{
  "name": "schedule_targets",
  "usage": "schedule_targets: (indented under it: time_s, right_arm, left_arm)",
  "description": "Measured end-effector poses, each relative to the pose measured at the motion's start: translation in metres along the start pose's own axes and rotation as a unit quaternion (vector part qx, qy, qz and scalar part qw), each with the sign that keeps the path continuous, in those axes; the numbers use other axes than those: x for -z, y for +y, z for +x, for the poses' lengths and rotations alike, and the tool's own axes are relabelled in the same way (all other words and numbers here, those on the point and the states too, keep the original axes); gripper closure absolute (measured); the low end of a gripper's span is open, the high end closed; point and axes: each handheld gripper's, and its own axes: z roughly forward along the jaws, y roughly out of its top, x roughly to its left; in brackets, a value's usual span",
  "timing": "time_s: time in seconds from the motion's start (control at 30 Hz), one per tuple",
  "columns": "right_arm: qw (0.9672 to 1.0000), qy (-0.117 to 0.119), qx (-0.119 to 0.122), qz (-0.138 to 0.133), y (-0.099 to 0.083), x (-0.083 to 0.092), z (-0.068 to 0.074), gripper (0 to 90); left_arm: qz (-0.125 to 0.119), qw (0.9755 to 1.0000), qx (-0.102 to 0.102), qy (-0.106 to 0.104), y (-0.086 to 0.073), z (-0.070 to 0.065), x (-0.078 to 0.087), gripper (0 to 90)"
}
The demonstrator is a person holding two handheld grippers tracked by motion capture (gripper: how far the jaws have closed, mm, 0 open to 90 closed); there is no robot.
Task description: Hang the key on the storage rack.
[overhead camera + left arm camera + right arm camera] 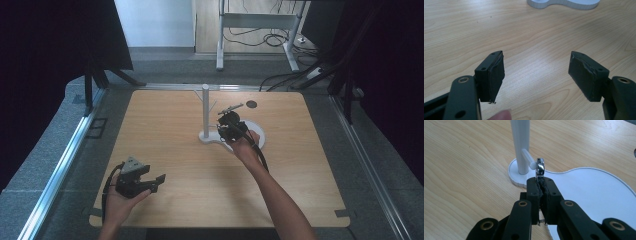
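Now | right gripper (541, 185) pinching ring (540, 168), beside stand (520, 147) peg | left gripper (536, 75) spread

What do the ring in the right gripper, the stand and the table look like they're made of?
Ring: probably polished metal; silvery, with bright mirror-like glints.
Stand: likely matte white plastic, possibly painted; even colour, no shine, fine ridges along the base's edge.
Table: light wood or wood-look laminate; grain lines run across it, with a soft sheen.
Right gripper: shut on the ring.
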Motion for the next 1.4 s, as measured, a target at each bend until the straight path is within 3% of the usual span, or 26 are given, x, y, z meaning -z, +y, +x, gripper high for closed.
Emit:
schedule_targets:
  time_s: [1.4]
  right_arm:
    - [0.9998,-0.016,0.009,-0.008,0.002,0.011,0.015,84.2]
  left_arm:
    - [0.004,1.0000,0.002,0.001,-0.001,0.002,-0.003,29.4]
